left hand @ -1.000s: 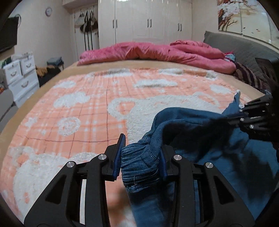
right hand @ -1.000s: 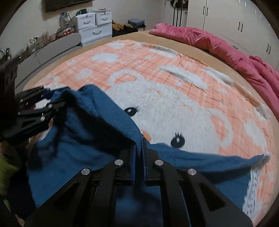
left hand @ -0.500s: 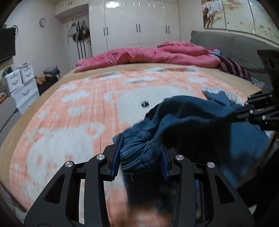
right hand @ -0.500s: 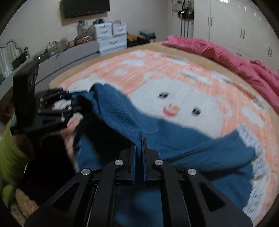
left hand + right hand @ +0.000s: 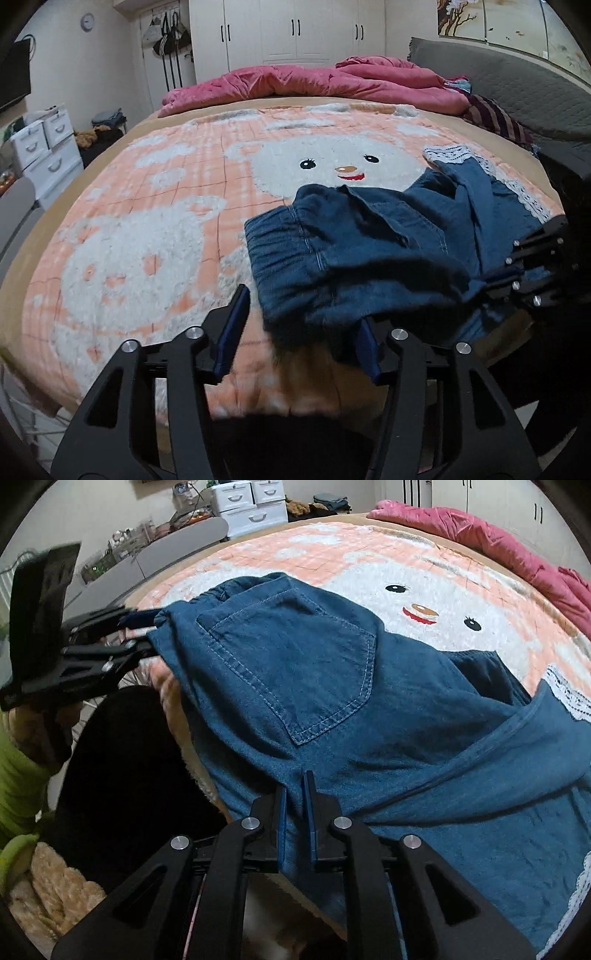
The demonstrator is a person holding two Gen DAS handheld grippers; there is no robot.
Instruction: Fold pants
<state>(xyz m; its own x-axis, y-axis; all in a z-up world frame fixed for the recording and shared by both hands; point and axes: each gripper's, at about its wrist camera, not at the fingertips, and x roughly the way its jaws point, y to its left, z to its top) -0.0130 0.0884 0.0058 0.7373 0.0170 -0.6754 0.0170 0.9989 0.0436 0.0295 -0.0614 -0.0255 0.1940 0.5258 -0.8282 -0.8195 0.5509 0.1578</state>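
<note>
Blue denim pants (image 5: 369,254) with white lace hems lie near the front edge of the bed, back pocket (image 5: 295,664) up. My left gripper (image 5: 299,325) is open, its jaws wide apart at the elastic waistband; the cloth lies over the right pad and is not pinched. It also shows in the right wrist view (image 5: 136,631) at the waistband's left end. My right gripper (image 5: 294,805) is shut on a fold of denim below the pocket. It shows in the left wrist view (image 5: 498,277) at the pants' right side.
The bed carries an orange and white bear-face blanket (image 5: 147,206). A pink duvet (image 5: 314,83) is heaped at the far side. White drawers (image 5: 44,147) stand left of the bed, a grey headboard (image 5: 517,99) on the right.
Both grippers pulled the pants back toward the bed's front edge and lowered them. My left gripper opened and let go of the waistband. My right gripper stays shut on the cloth.
</note>
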